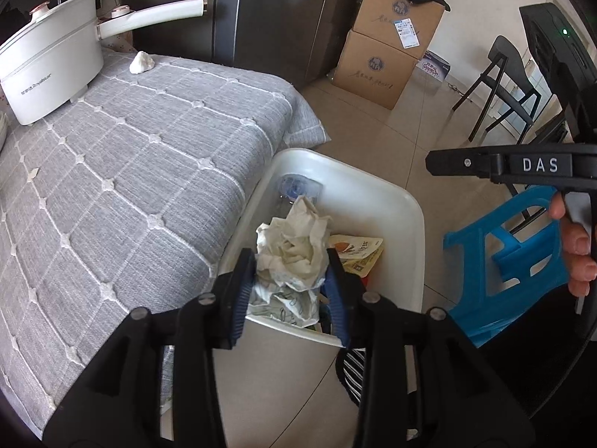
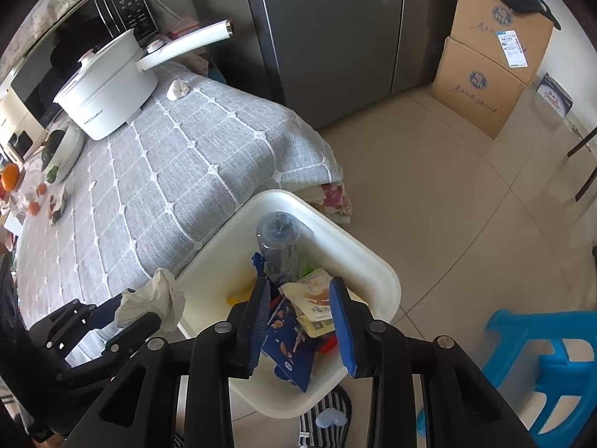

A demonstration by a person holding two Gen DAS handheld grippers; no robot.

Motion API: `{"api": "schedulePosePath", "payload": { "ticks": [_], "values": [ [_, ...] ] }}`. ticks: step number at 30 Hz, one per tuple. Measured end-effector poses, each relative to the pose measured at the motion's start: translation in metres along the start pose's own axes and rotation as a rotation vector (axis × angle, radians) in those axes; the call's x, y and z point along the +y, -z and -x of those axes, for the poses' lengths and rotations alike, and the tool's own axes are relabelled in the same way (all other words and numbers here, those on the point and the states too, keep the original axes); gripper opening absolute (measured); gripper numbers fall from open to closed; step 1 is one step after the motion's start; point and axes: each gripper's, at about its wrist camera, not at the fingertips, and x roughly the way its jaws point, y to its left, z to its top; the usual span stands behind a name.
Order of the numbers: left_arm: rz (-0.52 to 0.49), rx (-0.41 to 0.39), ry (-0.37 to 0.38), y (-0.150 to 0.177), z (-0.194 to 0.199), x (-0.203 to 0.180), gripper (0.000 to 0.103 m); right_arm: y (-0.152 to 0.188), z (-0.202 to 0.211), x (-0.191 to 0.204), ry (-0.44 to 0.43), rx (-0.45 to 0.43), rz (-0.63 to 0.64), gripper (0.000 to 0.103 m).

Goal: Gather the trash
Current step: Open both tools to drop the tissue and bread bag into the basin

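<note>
Crumpled paper wad (image 1: 294, 250): lies between the blue pads of the left gripper (image 1: 291, 280), above the white bin (image 1: 373, 201); both pads seem to touch its sides, though whether they press it is hard to tell. Seen from the right wrist, the same wad (image 2: 153, 298) sits at the tip of the left gripper, beside the bin's rim.
Right gripper (image 2: 302, 321): jaws spread, nothing pinched; it hangs over the bin, with a blue wrapper (image 2: 287, 339) and a yellow packet (image 2: 317, 302) below.
Bin contents: a plastic bottle (image 2: 278, 246) standing at the far wall.
Surroundings: grey quilted cloth (image 1: 130, 171) with a small white wad (image 1: 141, 62) near a white pot (image 1: 48, 59); blue stool (image 1: 500, 261) on the floor.
</note>
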Motion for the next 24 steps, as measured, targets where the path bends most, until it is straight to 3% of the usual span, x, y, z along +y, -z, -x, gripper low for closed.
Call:
{"api": "schedulePosePath", "payload": {
  "ticks": [2,5,11,14,24],
  "values": [
    [0.001,-0.006,-0.018,0.000,0.001,-0.001,0.060,0.001,0.001,-0.002,0.003,-0.002,-0.002,0.040],
    [0.017,-0.017,-0.049,-0.001,0.004,0.001,0.078,0.002,0.002,-0.005,-0.001,-0.008,-0.010,0.046],
    [0.063,-0.021,-0.085,0.000,0.012,0.015,0.083,0.002,0.002,-0.005,0.003,-0.011,-0.015,0.048],
    [0.095,-0.025,-0.102,0.002,0.017,0.026,0.084,0.002,0.002,-0.003,0.004,-0.018,-0.008,0.058],
    [0.180,-0.032,-0.181,0.018,0.040,0.068,0.090,-0.002,-0.009,0.028,0.002,-0.022,0.030,0.063]
  ]
}}
